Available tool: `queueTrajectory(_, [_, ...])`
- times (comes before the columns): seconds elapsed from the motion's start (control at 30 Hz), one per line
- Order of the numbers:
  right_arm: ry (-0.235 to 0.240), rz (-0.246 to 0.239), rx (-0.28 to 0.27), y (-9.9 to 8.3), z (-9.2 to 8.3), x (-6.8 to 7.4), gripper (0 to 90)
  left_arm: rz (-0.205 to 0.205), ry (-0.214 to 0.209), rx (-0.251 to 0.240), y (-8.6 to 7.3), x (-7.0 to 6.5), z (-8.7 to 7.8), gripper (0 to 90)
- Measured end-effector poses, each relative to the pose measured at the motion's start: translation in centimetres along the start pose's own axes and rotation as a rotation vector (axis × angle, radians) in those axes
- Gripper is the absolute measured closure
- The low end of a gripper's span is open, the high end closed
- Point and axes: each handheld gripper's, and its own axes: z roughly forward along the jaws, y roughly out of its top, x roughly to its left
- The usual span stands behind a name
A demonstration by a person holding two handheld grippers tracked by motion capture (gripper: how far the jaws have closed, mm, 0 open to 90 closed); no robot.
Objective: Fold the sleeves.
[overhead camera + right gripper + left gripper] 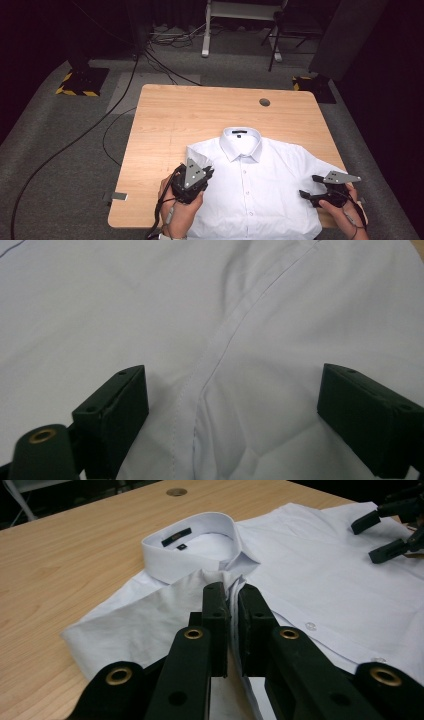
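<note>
we saw the white dress shirt (pixel 260 190) lying flat, collar away from us, on the wooden table (pixel 170 115). our left gripper (pixel 229 605) pinched its folded sleeve (pixel 150 625); our right gripper (pixel 232 405) stood wide open over the other sleeve's seam.

White button-up shirt (pixel 260 192), face-up and collar away, one sleeve folded inward, on the table's near half

The shirt (pixel 260 190) is looking like smooth, matt white woven cloth, with stitched seams and small glossy plastic buttons (pixel 310 626). The desk (pixel 170 115) is showing a pale wood-grain top with a soft satin sheen. The left tool (pixel 230 597) and right tool (pixel 235 405) are showing matt black plastic jaws with brass-coloured metal eyelets. The floor (pixel 55 150) is looking like rough grey carpet.
</note>
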Motion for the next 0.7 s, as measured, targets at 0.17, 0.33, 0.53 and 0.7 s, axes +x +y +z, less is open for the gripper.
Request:
queueTrajectory(0.17, [0.000, 0.000, 0.000, 0.0, 0.0, 0.0, 12.8, -0.035, -0.109, -0.059, 0.2, -0.2, 0.4, 68.8])
queueTrajectory(0.33, [0.000, 0.000, 0.000, 0.0, 0.0, 0.0, 12.8, -0.127, -0.128, -0.153, 0.4, 0.0, 0.5, 36.0])
queueTrajectory(0.53, [0.000, 0.000, 0.000, 0.0, 0.0, 0.0, 12.8, -0.146, -0.071, -0.172, 0.2, 0.6, -0.1, 31.9])
queueTrajectory(0.7, [0.000, 0.000, 0.000, 0.0, 0.0, 0.0, 12.8, -0.124, -0.013, -0.173, 0.2, 0.9, -0.7, 29.6])
